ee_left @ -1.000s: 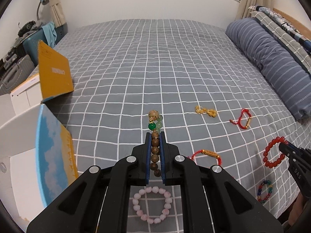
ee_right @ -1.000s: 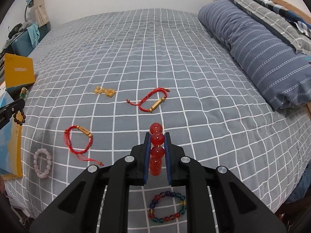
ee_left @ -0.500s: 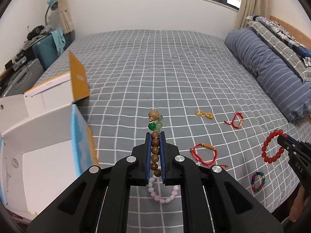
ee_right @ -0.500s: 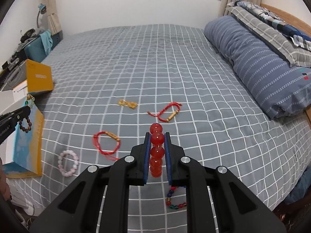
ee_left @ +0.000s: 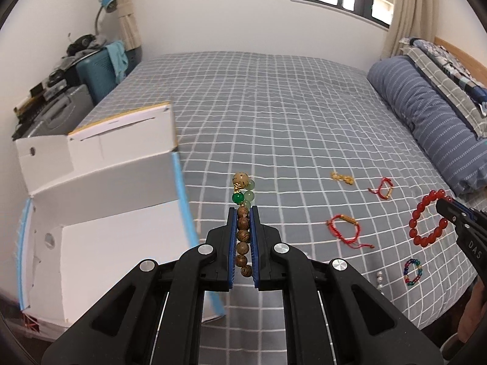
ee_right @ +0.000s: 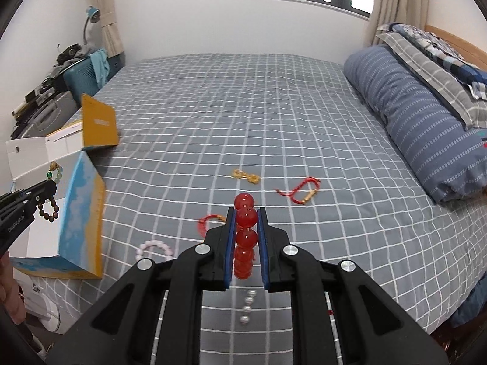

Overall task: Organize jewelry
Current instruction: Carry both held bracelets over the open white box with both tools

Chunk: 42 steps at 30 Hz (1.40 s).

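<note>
Bracelets lie about on the bed, which has a gray sheet with white squares. Two claws are up in the air, and each one is squeezed tight on a bracelet. The left claw grips a wooden bead bracelet with green beads and one tan bead at the top. The right claw grips a red bead bracelet; from the left camera it hangs as a full ring out to the right.

Five more pieces rest on the sheet in the left view: two red string bracelets, one small gold piece, one bracelet of many colors, and a short row of pearls near the bed's edge. The right view also shows one pink bead bracelet.

One open white box with blue and yellow sides sits at the left edge of the bed. The right claw's side reads "DAS". The left claw's side reads "GenRobot.AI".
</note>
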Available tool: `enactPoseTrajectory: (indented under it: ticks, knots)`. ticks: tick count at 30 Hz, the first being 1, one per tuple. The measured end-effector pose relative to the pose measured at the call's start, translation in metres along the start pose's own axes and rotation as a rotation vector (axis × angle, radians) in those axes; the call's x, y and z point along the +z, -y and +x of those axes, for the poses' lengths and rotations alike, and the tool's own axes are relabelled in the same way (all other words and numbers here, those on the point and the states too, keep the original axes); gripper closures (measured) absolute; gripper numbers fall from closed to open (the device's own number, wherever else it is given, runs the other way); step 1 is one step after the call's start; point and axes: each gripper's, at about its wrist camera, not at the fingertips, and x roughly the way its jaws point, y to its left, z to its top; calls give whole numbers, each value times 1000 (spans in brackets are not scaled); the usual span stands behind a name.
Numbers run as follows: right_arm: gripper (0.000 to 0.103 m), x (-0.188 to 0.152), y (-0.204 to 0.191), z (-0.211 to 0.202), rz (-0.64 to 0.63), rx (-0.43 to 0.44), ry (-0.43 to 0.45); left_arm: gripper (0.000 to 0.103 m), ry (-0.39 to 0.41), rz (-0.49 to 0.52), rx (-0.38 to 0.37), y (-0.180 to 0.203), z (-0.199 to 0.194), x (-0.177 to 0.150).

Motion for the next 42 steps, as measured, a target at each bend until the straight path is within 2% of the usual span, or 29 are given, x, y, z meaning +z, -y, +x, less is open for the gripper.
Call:
enactPoseTrajectory:
  ticks: [6, 21, 30, 35, 42]
  knots:
    - [90, 6, -46, -10, -41, 50, 25, 96, 5, -56, 30, -43, -13, -10]
    - [90, 8, -192, -8, -185, 210, 29, 96, -17, -184, 137, -156, -25, -47]
    - [90, 8, -265, -9, -231, 321, 49, 95, -34, -242, 194, -205, -21, -61]
    - [90, 3, -303, 18, -266, 360, 11, 95, -59, -264, 212, -228, -11, -70]
    - [90, -12, -339, 62, -302, 344, -75, 95, -101, -295, 240, -256, 10, -79]
